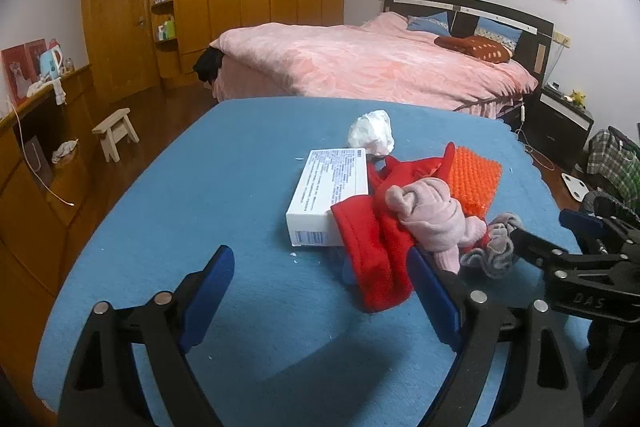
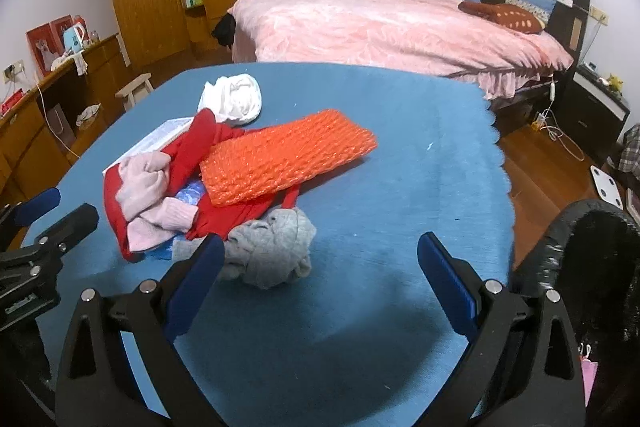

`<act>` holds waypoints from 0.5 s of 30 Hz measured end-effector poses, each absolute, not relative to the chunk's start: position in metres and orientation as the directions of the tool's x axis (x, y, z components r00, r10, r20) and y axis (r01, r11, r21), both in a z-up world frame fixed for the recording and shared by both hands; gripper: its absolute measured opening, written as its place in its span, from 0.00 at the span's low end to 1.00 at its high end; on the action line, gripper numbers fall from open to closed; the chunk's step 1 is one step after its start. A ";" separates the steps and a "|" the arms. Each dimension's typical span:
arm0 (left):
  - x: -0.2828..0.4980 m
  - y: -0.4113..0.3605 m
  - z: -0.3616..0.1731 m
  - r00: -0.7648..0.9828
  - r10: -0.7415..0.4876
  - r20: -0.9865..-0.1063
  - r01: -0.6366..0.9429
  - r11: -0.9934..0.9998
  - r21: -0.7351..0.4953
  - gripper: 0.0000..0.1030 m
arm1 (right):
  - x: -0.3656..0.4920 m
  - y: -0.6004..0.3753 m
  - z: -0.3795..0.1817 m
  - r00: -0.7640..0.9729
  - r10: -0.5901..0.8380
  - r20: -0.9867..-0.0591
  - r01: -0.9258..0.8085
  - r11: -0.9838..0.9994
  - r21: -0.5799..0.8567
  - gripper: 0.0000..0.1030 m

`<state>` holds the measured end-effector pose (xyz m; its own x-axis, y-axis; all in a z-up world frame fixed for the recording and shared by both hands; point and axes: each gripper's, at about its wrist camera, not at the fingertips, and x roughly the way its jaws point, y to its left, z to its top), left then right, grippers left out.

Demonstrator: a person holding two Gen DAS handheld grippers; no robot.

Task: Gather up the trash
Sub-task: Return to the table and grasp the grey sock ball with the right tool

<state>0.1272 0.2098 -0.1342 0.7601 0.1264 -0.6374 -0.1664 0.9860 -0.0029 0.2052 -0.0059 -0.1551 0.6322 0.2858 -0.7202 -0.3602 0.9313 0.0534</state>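
On the blue bench [image 1: 168,195], the trash sits ahead of both open, empty tongs: white box [image 1: 328,199], tissue wad [image 1: 371,135], orange wrap [image 2: 288,157]. The box's long axis runs away from the left tongs [image 1: 320,299], the nearer pair; the right tongs [image 2: 320,279] face the grey cloth [image 2: 272,253].

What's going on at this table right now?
A person holds two grippers over the blue table; both the left gripper and right gripper have their jaws open and empty. Nothing is collected yet: the white box, crumpled white paper, orange bubble wrap and clothes lie piled together. A black trash bag waits at the right edge.
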 end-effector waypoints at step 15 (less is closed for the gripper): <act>0.127 0.208 -0.131 0.765 0.113 -0.634 -0.164 0.986 -0.022 0.84 | 0.196 0.019 -0.166 0.493 0.426 -0.758 -0.510 0.848 0.145 0.38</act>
<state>0.1268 0.2077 -0.1307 0.7652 0.1131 -0.6338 -0.1640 0.9862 -0.0220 0.1964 0.0186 -0.1655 0.4929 0.4263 -0.7585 -0.5096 0.8480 0.1454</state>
